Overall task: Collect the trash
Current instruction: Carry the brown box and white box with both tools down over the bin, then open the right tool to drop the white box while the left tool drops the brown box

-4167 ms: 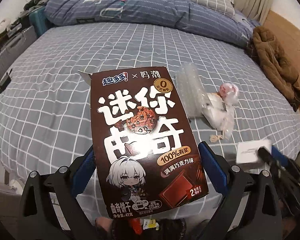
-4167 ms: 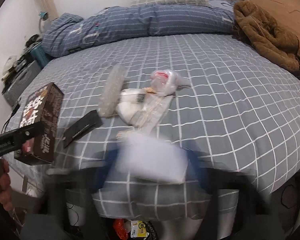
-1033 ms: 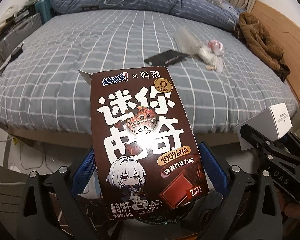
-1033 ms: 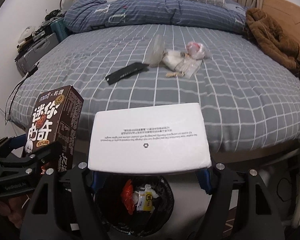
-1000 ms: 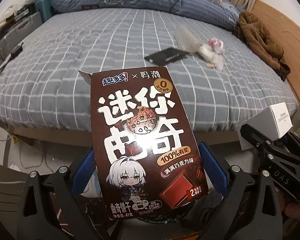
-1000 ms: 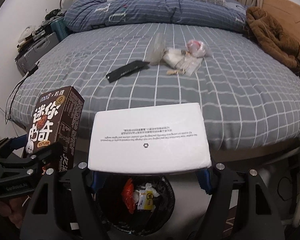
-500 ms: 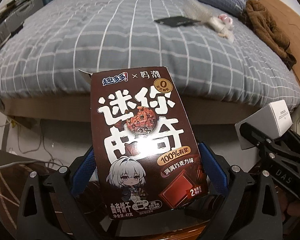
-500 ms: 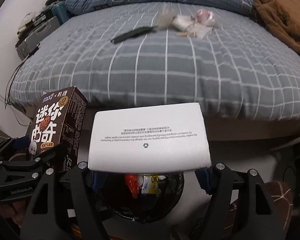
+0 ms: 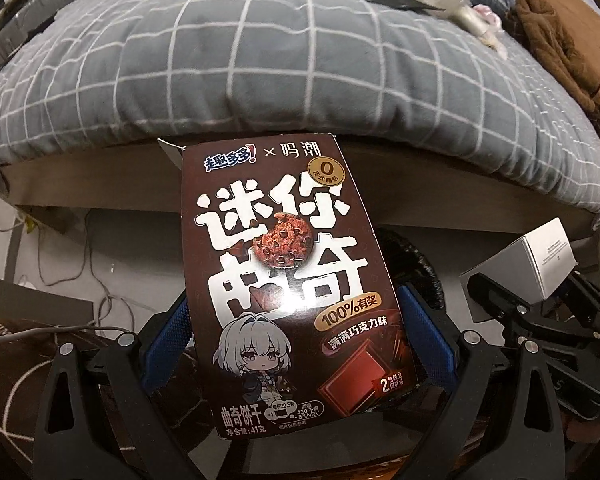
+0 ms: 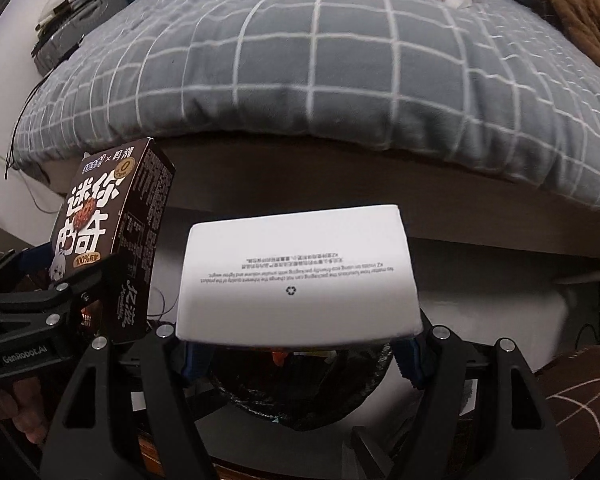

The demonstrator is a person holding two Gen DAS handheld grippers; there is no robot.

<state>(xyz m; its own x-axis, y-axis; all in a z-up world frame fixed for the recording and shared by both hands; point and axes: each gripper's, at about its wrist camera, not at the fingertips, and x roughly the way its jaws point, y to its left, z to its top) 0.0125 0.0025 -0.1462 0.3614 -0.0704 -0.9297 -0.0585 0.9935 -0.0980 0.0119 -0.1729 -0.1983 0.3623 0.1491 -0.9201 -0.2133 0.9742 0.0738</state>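
Left wrist view: the left gripper [image 9: 296,344] is spread about as wide as the brown cookie box [image 9: 288,272] clamped upright between its blue pads, just below the bed's [image 9: 260,60] edge. The right gripper [image 10: 300,348] pinches a white box [image 10: 298,272] flat between its fingers. Only the right wrist view shows what seems to be a black-lined trash bin [image 10: 300,392] beneath that box.
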